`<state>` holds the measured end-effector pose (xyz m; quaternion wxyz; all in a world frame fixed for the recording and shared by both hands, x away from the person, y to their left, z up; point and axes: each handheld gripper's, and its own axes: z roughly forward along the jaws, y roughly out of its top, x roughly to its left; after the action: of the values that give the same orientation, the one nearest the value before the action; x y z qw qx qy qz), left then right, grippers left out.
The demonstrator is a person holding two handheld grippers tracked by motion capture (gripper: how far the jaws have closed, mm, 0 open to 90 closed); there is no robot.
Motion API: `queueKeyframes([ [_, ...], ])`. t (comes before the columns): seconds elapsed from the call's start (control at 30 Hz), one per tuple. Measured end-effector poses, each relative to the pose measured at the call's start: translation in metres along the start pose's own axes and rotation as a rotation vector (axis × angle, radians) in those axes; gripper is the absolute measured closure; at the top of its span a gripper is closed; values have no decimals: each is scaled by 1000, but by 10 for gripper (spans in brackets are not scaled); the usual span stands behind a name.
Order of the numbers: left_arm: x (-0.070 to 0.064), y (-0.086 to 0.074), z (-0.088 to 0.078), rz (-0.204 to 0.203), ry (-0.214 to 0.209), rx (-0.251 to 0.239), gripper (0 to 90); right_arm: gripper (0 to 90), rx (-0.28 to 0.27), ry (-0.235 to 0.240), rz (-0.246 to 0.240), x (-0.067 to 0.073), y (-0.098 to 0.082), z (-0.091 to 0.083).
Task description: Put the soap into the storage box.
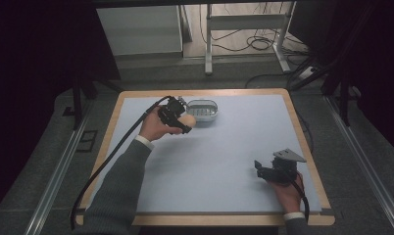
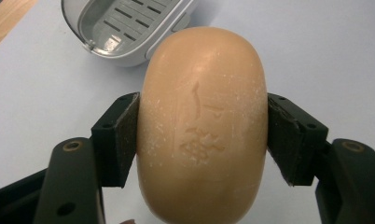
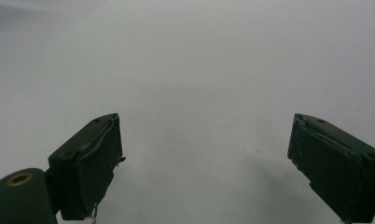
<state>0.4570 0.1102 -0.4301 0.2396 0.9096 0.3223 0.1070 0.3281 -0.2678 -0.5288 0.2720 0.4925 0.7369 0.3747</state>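
The left gripper [image 1: 184, 121] holds a bar of soap [image 1: 187, 120] between its two jaws. In the left gripper view the soap [image 2: 202, 126] sits right in the middle of the grip: one black pad presses on its left side, the other pad on its right side, and both touch the soap. The bar is oval, tan-orange, w/ a stamped mark on the top face (I cannot read the mark). Its long axis points away from the gripper, so one end sticks out in front of the jaws and the other end reaches back toward the hand.

Just beyond the soap there is a grey soap dish [image 2: 125, 28] w/ slots in its bottom. In the high view the dish [image 1: 203, 109] stands near the far edge of the table [image 1: 224, 147], and the soap is just beside its near-left rim; I cannot tell if the two touch. In the left gripper view the soap overlaps the edge of the dish but is not inside it.

The right gripper [image 1: 261, 169] is well apart, at the near-right part of the table, in the person's right hand [image 1: 288, 193]. Its jaws stand wide apart w/ nothing between them; in the right gripper view there is the plain light-blue table surface [image 3: 204, 93] between and beyond them.
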Motion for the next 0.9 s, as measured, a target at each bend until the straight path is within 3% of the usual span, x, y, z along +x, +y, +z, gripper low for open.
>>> queueKeyframes([
  [0.9,4,24,11,18,-5,7,325,101,6,-2,4,0,0,0],
])
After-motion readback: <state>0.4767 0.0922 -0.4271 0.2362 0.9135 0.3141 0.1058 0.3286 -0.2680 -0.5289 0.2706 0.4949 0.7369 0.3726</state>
